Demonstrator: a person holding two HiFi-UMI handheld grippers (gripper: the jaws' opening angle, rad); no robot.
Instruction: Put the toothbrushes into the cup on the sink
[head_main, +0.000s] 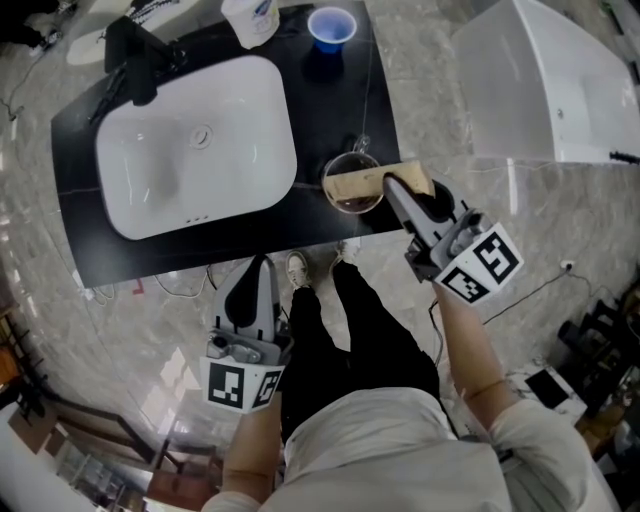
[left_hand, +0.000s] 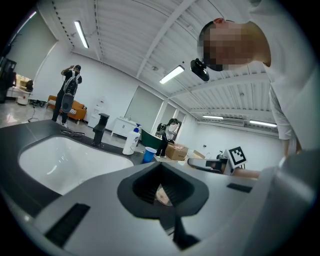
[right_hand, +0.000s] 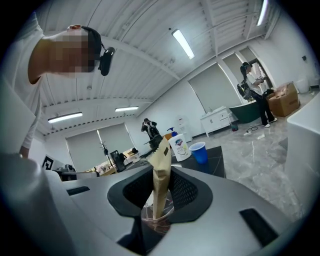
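While right tool (head_main: 393, 181) pinches flat kraft-paper packet (head_main: 358, 185), round clear cup (head_main: 340, 204) beneath

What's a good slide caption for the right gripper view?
Right gripper clamps a brown paper toothbrush packet over the clear cup, blue cup and soap bottle beyond.

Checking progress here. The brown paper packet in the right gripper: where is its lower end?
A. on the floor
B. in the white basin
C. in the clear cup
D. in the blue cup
C: the right gripper holds the packet with its lower end inside the clear cup, well apart from the blue cup.
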